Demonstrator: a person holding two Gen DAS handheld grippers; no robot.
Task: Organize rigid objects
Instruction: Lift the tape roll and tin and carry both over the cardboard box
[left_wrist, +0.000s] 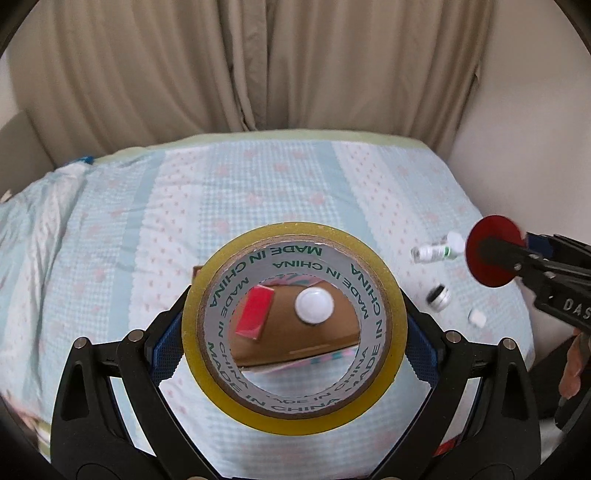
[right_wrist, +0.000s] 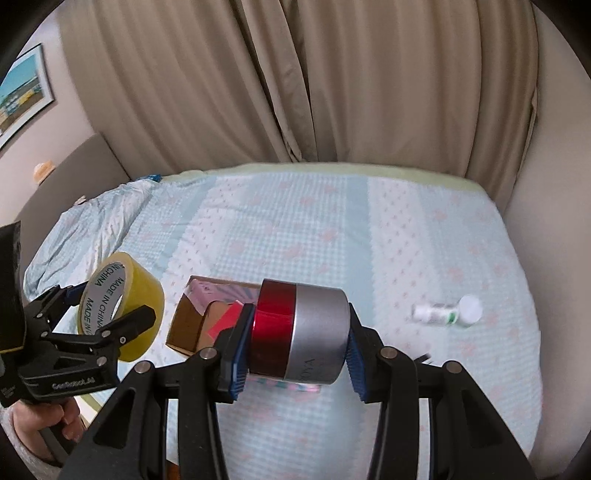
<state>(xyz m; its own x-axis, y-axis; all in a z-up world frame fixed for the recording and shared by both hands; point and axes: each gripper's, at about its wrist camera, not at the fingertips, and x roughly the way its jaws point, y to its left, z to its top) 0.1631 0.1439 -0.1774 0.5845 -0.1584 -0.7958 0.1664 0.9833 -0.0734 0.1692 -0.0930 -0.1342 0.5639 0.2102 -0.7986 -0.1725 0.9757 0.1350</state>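
A bed covered in a pale blue and white quilted spread with pink motifs fills both views, with beige curtains hanging behind it. The left tongs are clamped on a roll of yellowish packing tape, held upright so its open core faces the camera; green "MADE IN CHINA" lettering runs around the inside. Through that core, an open cardboard box shows on the bed, with a red flat item and a white round cap lying inside it. From the right wrist view, the left tongs hold the tape roll above the bed, just left of the box. The right tongs grip a short round tin, its red half to the left and its silver half to the right, pressed between the blue pads directly in front of the box. In the left wrist view, the right tongs appear at the right edge with the tin's red face turned toward the camera. Farther right on the bed lie a small white bottle with green markings, a small dark-rimmed round piece and a tiny white piece, all slightly blurred. A framed picture hangs on the wall at far left.
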